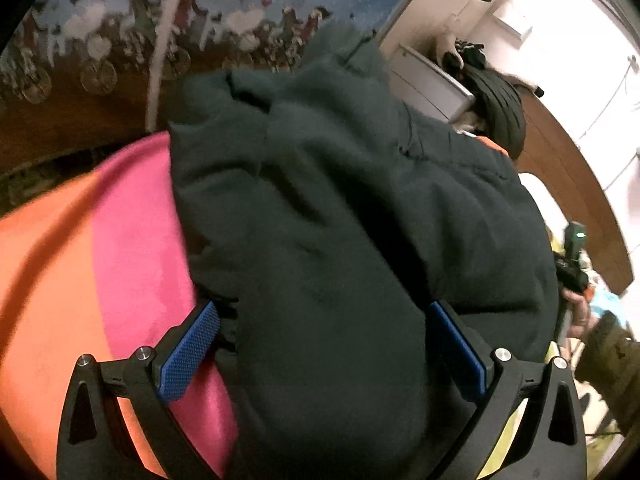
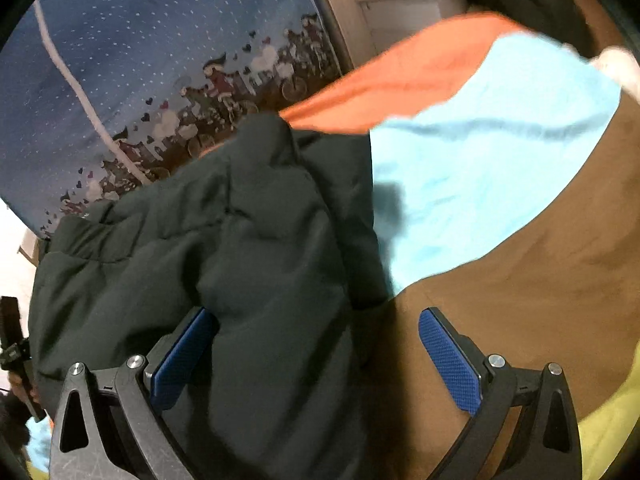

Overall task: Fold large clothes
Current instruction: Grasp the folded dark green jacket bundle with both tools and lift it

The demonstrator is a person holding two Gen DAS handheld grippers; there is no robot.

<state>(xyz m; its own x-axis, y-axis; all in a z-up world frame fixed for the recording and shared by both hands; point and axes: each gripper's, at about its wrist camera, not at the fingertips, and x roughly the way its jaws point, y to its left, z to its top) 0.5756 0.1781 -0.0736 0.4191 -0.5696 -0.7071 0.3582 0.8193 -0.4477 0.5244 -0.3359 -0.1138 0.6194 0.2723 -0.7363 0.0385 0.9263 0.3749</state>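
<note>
The left gripper [image 1: 324, 344] is wide open, with a puffy bit of the dark coat [image 1: 340, 200] between its fingers. The right gripper [image 2: 316, 356] is open too, at the coat's near right edge. Both should pinch deep and lift together. Farther off lies the striped blanket [image 2: 480, 152].
</note>
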